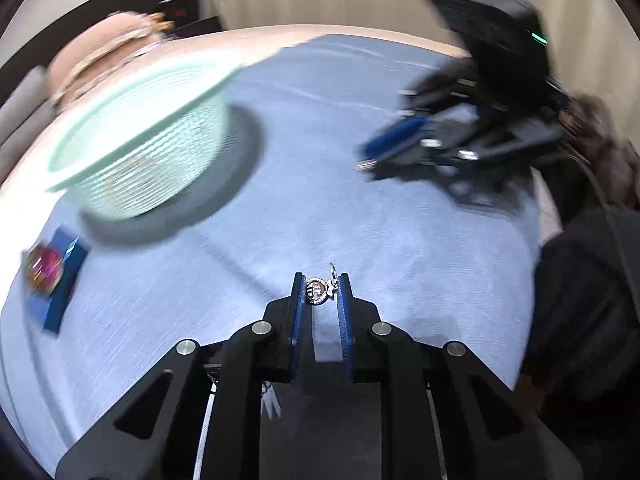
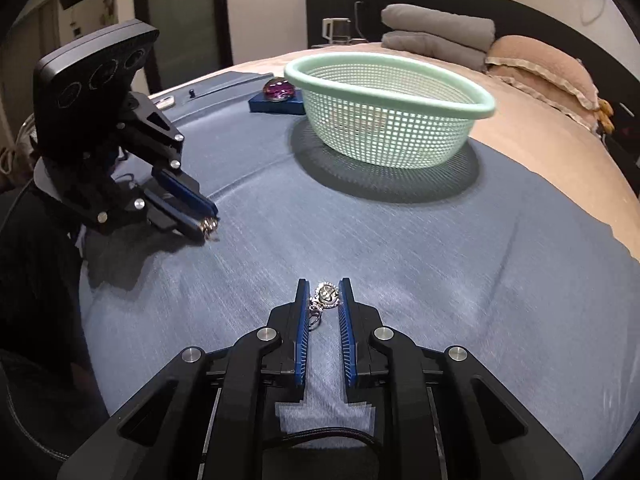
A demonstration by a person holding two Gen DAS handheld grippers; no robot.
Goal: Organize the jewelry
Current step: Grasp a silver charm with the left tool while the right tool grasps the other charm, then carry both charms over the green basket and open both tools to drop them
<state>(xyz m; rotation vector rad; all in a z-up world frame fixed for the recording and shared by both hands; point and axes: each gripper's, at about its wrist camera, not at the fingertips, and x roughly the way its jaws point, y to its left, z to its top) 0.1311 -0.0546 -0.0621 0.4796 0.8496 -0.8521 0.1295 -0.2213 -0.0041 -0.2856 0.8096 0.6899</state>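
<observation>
My left gripper [image 1: 319, 280] is shut on a small silver pendant [image 1: 318, 291] held between its blue pads just above the blue cloth [image 1: 360, 220]. It also shows in the right wrist view [image 2: 208, 226] at the left, gripping the same silver piece [image 2: 209, 227]. My right gripper [image 2: 325, 286] is shut on a second silver pendant [image 2: 326, 295] with a clasp hanging by the left pad. In the left wrist view the right gripper [image 1: 364, 160] is blurred at the upper right. A mint green mesh basket [image 2: 460, 96] stands beyond on the cloth.
A purple gem ornament [image 2: 279, 89] sits on a blue box [image 2: 272, 106] left of the basket. Folded grey towels [image 2: 436, 34] and a tan pillow [image 2: 536, 64] lie behind on the beige bed. The left wrist view is motion-blurred.
</observation>
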